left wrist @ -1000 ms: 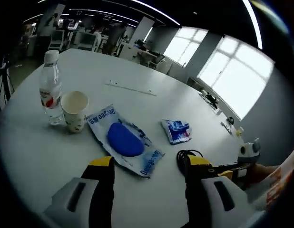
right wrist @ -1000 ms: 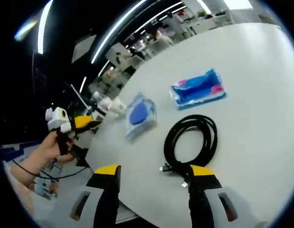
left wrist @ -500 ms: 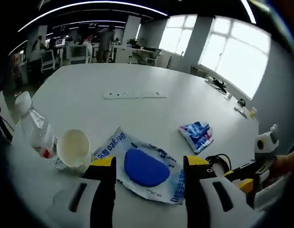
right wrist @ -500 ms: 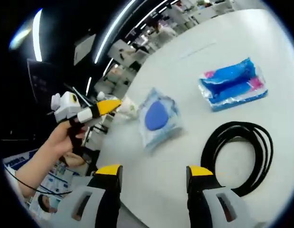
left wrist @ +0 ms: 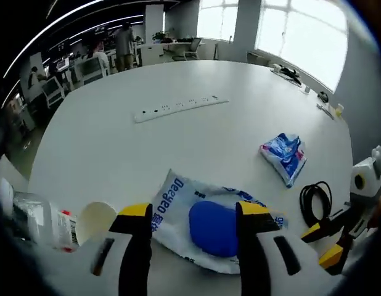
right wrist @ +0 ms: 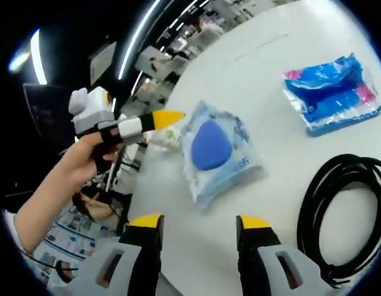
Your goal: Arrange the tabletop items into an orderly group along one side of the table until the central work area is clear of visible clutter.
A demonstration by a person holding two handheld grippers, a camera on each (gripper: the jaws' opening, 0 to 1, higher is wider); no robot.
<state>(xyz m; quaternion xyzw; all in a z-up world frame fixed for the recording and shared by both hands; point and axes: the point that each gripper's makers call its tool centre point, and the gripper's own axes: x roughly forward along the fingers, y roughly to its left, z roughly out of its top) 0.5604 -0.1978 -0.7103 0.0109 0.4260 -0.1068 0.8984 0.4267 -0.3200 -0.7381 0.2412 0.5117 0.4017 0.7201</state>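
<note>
**Left fingers lining up on the blue pouch**

The left gripper (left wrist: 190, 216) is hanging low over the pouch (left wrist: 210, 227), a clear packet with a blue pad inside, its yellow-tipped fingers (left wrist: 135, 211) spread apart and empty, one to each side of the blue pad. That straddling pose reads as lining up for a pick, probably because the pouch is lying out in the working part of the table (left wrist: 178, 142) and needs to join a group at the edge.

A paper cup (left wrist: 95, 220) and a water bottle (left wrist: 30, 213) are sitting side by side near the table's edge, just beside the pouch, so they are already forming a natural gathering spot. A blue snack packet (left wrist: 284, 155) and a coiled black cable (left wrist: 315, 200) are lying apart from them, and a white power strip (left wrist: 179, 107) is stretching across the middle.

The right gripper (right wrist: 198, 221) is hovering off the table's near edge, fingers (right wrist: 145, 221) released and holding nothing, apparently waiting, with the cable (right wrist: 344, 216) lying close to its right finger as a likely later target
</note>
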